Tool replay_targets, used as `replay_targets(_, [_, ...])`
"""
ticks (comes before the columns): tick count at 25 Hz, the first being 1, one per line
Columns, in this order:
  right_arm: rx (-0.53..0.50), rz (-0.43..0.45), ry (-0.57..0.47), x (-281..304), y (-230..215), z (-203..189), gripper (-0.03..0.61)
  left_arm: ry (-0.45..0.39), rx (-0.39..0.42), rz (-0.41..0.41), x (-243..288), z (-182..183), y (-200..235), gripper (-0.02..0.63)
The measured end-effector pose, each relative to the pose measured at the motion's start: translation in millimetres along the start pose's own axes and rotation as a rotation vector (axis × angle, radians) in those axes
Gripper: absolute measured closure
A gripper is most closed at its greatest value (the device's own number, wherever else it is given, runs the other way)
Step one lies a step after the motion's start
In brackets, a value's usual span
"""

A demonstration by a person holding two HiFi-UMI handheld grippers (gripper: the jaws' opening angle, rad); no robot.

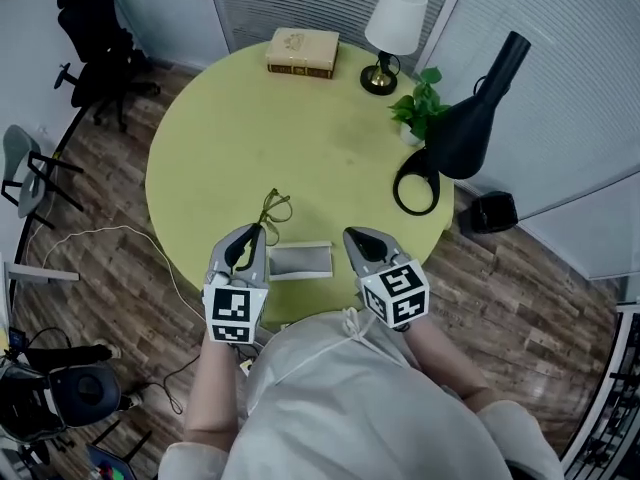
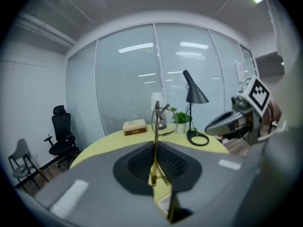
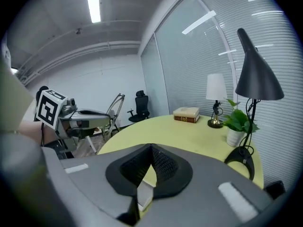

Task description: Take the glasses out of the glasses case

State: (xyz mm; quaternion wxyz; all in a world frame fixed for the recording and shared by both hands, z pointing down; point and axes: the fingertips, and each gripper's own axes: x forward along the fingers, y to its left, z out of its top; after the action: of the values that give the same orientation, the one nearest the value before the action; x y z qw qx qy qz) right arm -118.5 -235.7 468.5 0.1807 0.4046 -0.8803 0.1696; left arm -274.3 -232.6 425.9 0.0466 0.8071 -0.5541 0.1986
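Observation:
Thin gold-rimmed glasses [image 1: 274, 210] hang above the round yellow-green table [image 1: 230, 138], and my left gripper [image 1: 255, 231] is shut on one of their temples. In the left gripper view the temple runs up between the closed pads and the glasses' lenses [image 2: 161, 119] stand past the left gripper's [image 2: 155, 144] tips. The open grey-white glasses case [image 1: 300, 260] lies on the table's near edge between both grippers, nothing visible in it. My right gripper [image 1: 351, 236] hovers just right of the case, shut and holding nothing. Below the right gripper's [image 3: 151, 148] closed tips, the case [image 3: 145, 193] shows through a gap.
At the table's far side lie a book [image 1: 302, 52], a white-shade lamp [image 1: 393, 30], a potted plant [image 1: 420, 108] and a black desk lamp [image 1: 470, 118]. An office chair [image 1: 95, 38] stands on the wooden floor at the far left. A white cable [image 1: 110, 233] trails on the floor.

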Motion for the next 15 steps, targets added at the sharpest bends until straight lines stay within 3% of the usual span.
replay_targets(5, [-0.028, 0.031, -0.098, -10.0, 13.6, 27.7, 0.578, -0.116, -0.162, 0.119, -20.1, 25.0, 12.5, 0.597])
replay_targets(9, [-0.037, 0.028, -0.134, -15.1, 19.5, 41.7, 0.578, -0.136, -0.192, 0.196, -24.3, 27.1, 16.2, 0.597])
replay_targets(15, [-0.044, 0.005, -0.184, -23.6, 23.1, 55.3, 0.578, -0.149, -0.209, 0.206, -27.0, 28.8, 7.3, 0.597])
